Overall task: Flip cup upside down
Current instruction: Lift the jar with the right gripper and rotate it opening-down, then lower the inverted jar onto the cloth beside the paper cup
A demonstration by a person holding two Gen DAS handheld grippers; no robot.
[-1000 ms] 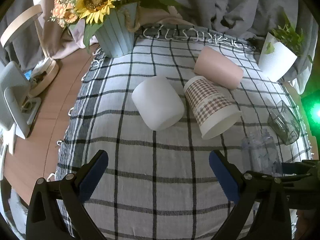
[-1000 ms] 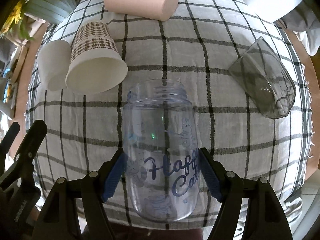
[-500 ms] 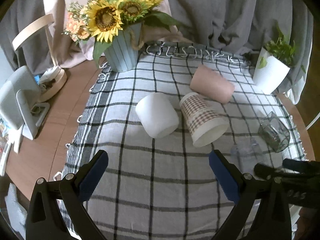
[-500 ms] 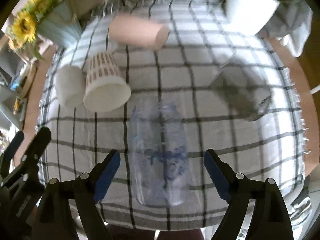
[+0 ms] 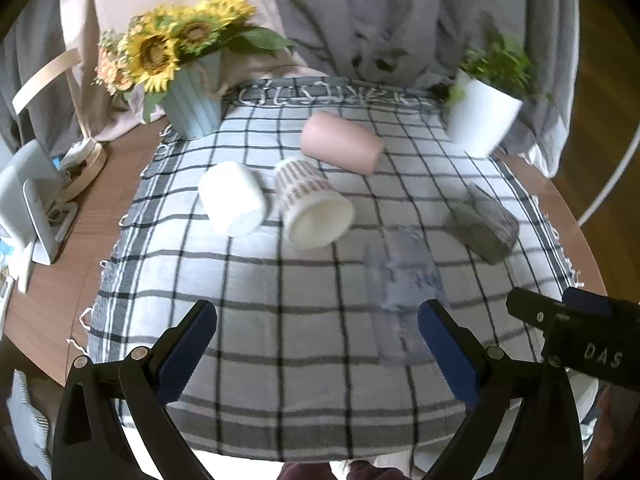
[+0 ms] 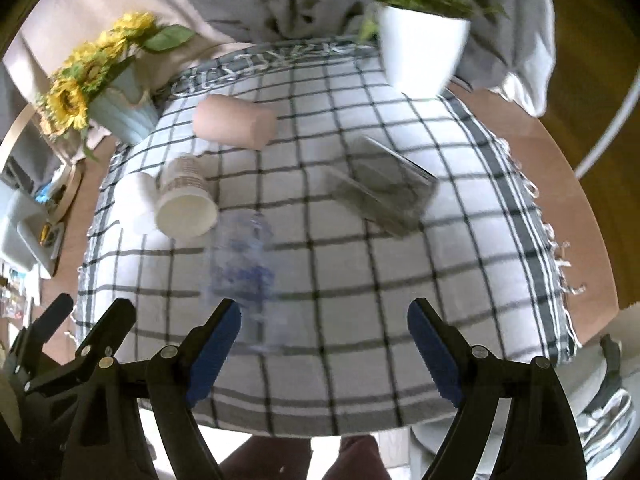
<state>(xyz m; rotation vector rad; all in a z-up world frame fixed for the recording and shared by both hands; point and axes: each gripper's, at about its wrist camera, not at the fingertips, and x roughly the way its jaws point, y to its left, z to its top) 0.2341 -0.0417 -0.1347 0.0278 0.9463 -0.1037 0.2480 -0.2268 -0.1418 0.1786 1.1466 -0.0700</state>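
Note:
Several cups lie on their sides on a checked cloth [image 5: 280,312]. A clear plastic cup with blue print [image 5: 400,292] lies nearest, blurred, also in the right wrist view [image 6: 242,268]. Behind it lie a houndstooth paper cup [image 5: 312,204] [image 6: 184,204], a white cup [image 5: 232,196] [image 6: 134,204], a pink cup [image 5: 340,142] [image 6: 232,122] and a smoky glass cup [image 5: 482,222] [image 6: 384,186]. My left gripper [image 5: 318,348] is open and empty above the cloth's near edge. My right gripper [image 6: 324,348] is open and empty, just right of the clear cup.
A sunflower vase [image 5: 192,100] stands at the back left, a white plant pot [image 5: 480,120] at the back right. Grey curtains hang behind. Wooden table [image 5: 48,288] shows left of the cloth, with a white stand [image 5: 28,200] on it.
My right gripper let go of the clear cup, opened wide and pulled back and up. The clear cup now lies on the cloth. My left gripper also rose and drew back.

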